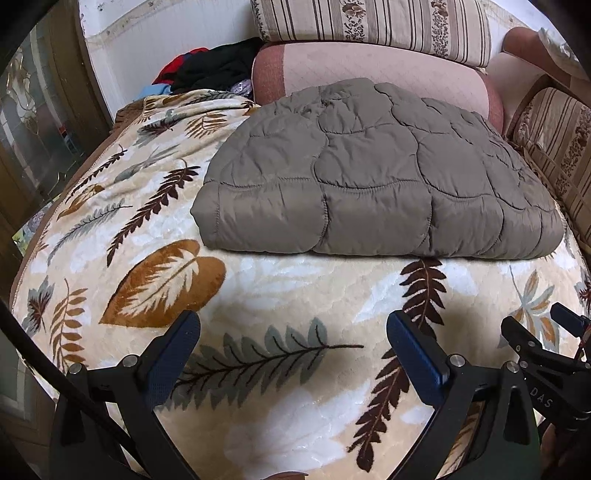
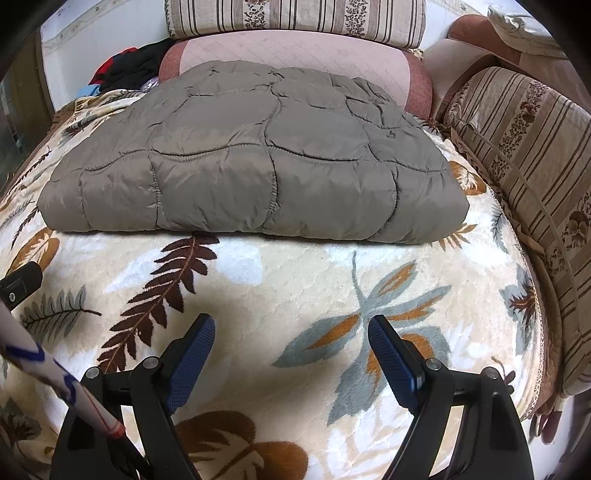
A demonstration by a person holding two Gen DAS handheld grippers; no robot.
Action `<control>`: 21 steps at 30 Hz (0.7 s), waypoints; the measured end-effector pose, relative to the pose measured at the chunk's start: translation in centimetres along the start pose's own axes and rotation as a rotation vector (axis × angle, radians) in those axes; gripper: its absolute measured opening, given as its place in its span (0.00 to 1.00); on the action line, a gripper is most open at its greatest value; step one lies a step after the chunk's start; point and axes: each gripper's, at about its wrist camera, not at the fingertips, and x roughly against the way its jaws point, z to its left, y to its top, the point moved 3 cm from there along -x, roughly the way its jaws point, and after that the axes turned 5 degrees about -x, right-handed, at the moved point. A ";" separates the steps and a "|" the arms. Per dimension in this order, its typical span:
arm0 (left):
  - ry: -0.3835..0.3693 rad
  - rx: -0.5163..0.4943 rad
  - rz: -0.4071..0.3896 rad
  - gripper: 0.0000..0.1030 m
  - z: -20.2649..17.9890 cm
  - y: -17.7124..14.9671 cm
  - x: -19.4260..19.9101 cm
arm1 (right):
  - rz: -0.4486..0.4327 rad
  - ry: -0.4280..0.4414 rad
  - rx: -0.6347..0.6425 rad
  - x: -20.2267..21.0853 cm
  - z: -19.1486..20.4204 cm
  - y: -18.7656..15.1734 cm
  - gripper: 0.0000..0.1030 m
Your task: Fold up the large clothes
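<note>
1. Grey-brown quilted jacket [image 1: 373, 173], folded into a thick rectangular pad, lying flat on leaf-print blanket [image 1: 258, 295] covering the bed.
2. Near fold edge straight, running left to right across both views; left corner rounded, right corner close to striped cushion [image 2: 524, 147] at the bed's right side.
3. Far edge of jacket up against pink quilted pad [image 1: 369, 66]; striped bolster [image 1: 369, 22] stacked above that.
4. Pile of dark and red clothes [image 1: 207, 70] at far left corner, beside the pink pad, apart from the jacket.
5. Left tool [image 1: 293, 334] released, jaws spread wide, nothing between them, over bare blanket short of the near fold edge.
6. Right tool [image 2: 291, 338] released too, jaws wide, nothing between them, likewise over blanket short of the jacket.
7. Right tool also visible at lower right edge of left view, just beside the left one.
8. Open room: broad strip of blanket between both tools and the near edge; wide band of blanket left of the jacket out to the bed's left edge.
9. Tight on the right: narrow gap only between jacket and striped cushion.
10. White cable [image 2: 55, 373] with blue marks crossing lower left of right view, near the right tool's left finger.
</note>
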 end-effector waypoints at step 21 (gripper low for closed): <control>-0.026 0.000 0.045 0.98 -0.2 -0.6 -1.1 | 0.015 0.007 0.016 -0.5 0.5 -0.3 0.86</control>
